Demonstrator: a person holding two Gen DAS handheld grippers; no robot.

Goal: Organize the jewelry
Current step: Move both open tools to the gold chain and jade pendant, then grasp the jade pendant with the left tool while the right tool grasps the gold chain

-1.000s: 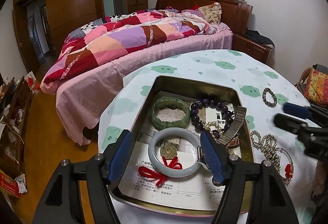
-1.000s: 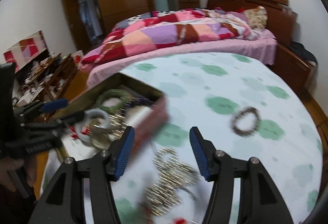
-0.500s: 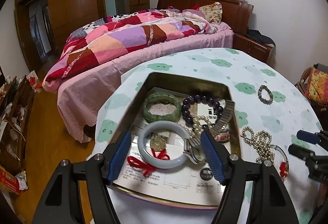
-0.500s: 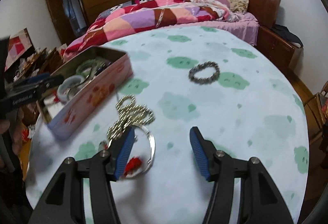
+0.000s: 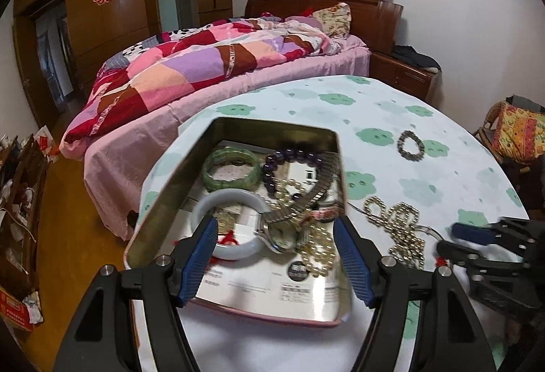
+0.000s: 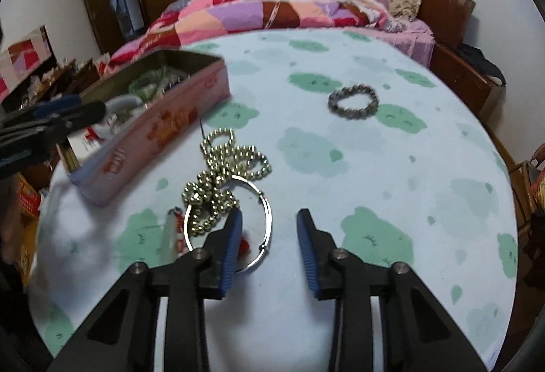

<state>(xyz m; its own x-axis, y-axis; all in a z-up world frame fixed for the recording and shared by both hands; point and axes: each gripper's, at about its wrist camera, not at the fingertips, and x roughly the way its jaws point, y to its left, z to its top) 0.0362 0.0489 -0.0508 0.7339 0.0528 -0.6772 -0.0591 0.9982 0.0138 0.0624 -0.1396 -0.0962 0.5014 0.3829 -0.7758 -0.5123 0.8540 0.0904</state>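
Right gripper (image 6: 269, 229) low over the table (image 6: 391, 188), jaws just narrowed but apart, pads on nothing; right-hand edge of the silver bangle (image 6: 267, 219) lies in the gap between them. Left pad sits over the bangle, red charm (image 6: 243, 244) just beside it. Gold bead chain (image 6: 221, 181) heaped on the bangle's far side, touching it. Dark bead bracelet (image 6: 353, 98) lies alone, well apart.

Left gripper (image 5: 276, 253) jaws wide, empty, above the near end of the open tin (image 5: 163, 198). Tin holds green bangle (image 5: 231, 169), white bangle (image 5: 231, 249), purple beads (image 5: 293, 156), watch (image 5: 277, 236), pearls (image 5: 318, 253)
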